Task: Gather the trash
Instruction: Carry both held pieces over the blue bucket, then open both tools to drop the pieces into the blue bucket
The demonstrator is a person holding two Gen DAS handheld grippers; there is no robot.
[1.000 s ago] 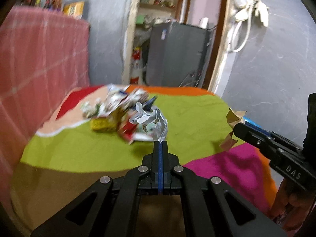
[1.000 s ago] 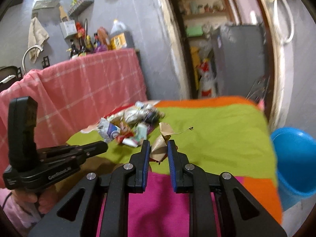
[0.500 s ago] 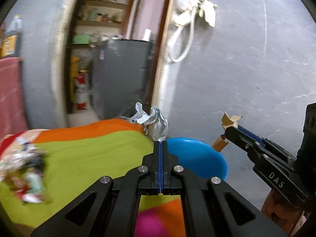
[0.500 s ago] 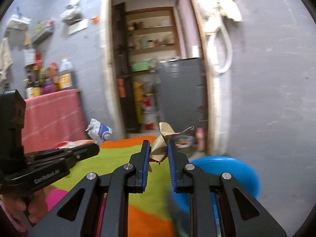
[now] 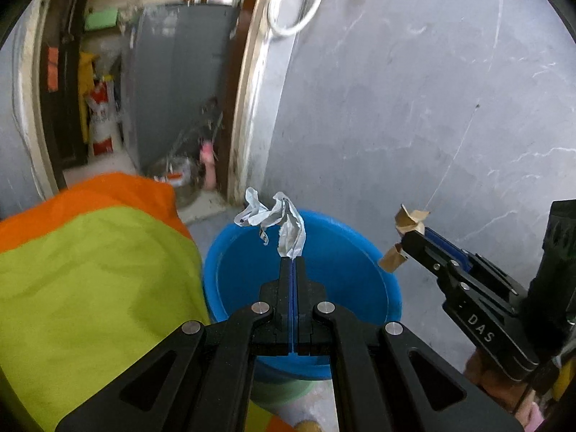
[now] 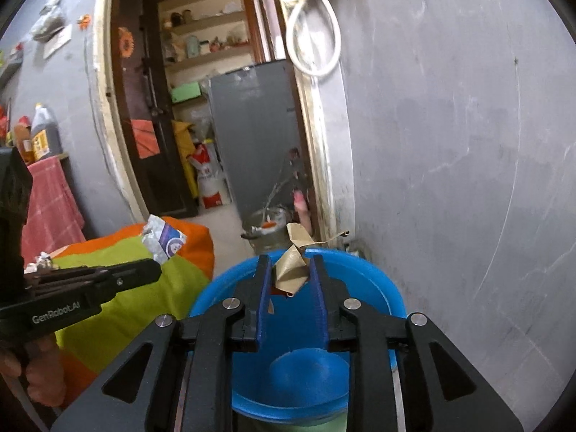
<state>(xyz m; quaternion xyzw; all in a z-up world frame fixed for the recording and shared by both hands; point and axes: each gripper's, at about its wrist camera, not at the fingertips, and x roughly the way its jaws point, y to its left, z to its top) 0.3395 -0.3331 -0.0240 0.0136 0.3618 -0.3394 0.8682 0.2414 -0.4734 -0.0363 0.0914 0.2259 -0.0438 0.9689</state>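
My left gripper [image 5: 292, 260] is shut on a crumpled silver-white wrapper [image 5: 277, 220] and holds it over the blue bucket [image 5: 360, 252]. The wrapper also shows in the right wrist view [image 6: 163, 239]. My right gripper [image 6: 288, 264] is shut on a crumpled brown paper scrap [image 6: 292, 268] and holds it above the blue bucket [image 6: 381, 288]. In the left wrist view the right gripper [image 5: 406, 239] holds the brown scrap [image 5: 408, 220] just past the bucket's right rim. The bucket's inside looks bare.
A bed with a green and orange cover [image 5: 90, 270] lies left of the bucket. A grey wall [image 5: 432, 108] stands right behind it. A doorway [image 6: 201, 126] with a grey cabinet and shelves opens at the back. More trash [image 6: 41, 261] lies on the bed.
Both grippers swung right, away from the trash pile on the bed, and now hold their scraps over the blue bucket. Both stayed shut on their pieces.
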